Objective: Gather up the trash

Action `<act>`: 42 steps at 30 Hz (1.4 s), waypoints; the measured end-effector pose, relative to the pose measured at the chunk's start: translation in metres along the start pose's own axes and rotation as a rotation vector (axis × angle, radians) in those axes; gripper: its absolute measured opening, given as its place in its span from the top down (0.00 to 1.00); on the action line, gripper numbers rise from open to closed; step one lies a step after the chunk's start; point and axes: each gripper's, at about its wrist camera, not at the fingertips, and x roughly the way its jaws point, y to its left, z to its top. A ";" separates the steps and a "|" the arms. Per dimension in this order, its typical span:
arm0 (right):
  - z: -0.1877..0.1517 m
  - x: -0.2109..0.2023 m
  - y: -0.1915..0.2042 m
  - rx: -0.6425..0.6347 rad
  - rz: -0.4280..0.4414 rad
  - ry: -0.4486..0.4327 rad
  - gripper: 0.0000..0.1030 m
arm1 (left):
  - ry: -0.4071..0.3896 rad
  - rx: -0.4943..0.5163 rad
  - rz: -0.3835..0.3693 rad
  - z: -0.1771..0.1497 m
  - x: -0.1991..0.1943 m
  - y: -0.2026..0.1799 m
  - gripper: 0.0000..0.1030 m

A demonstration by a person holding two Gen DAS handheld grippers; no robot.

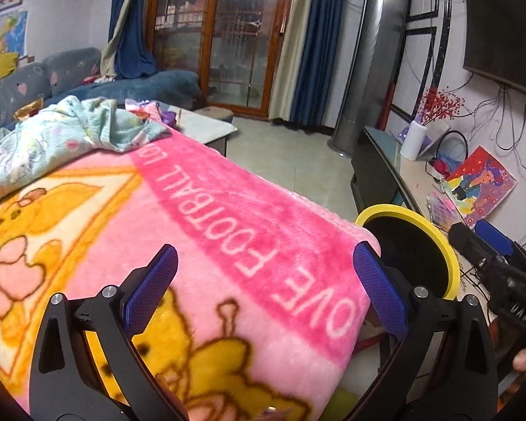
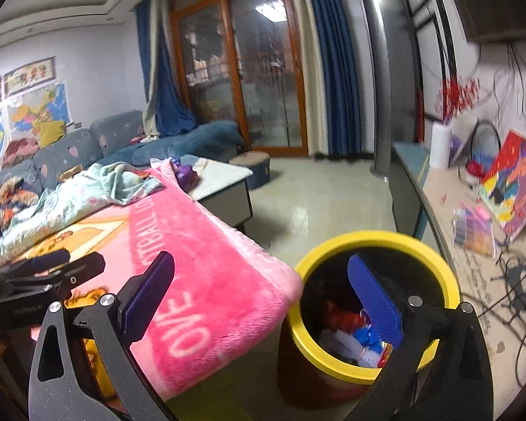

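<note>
Grippers came first in both views. The left gripper (image 1: 264,289) hung over the pink blanket (image 1: 207,245) with its blue pads (image 1: 380,289) spread wide and nothing between them; its right pad sat at the blanket's near right corner. The right gripper (image 2: 261,293) was likewise spread and empty, its left pad over the blanket's (image 2: 207,263) right edge and its right pad (image 2: 375,298) in front of the mouth of the trash bin (image 2: 449,273).

That bin, yellow-rimmed with a dark inside, stood on the floor just beside the blanket's right corner. In the right wrist view, trash (image 2: 347,333) lay inside it: red, white and blue wrappers heaped at the bottom. In the left wrist view only the bin's rim (image 1: 452,263) and dark interior showed, with the right gripper's black body (image 1: 501,280) reaching in from the right edge.

A crumpled pale green cloth (image 1: 63,137) lay at the blanket's far left corner. Beyond it stood a blue sofa (image 1: 28,84), and a low cabinet (image 2: 473,245) strewn with cables ran along the right wall.
</note>
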 end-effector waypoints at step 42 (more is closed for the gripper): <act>-0.022 -0.029 0.046 -0.126 -0.016 -0.071 0.06 | -0.131 0.004 0.028 -0.041 -0.066 0.021 0.11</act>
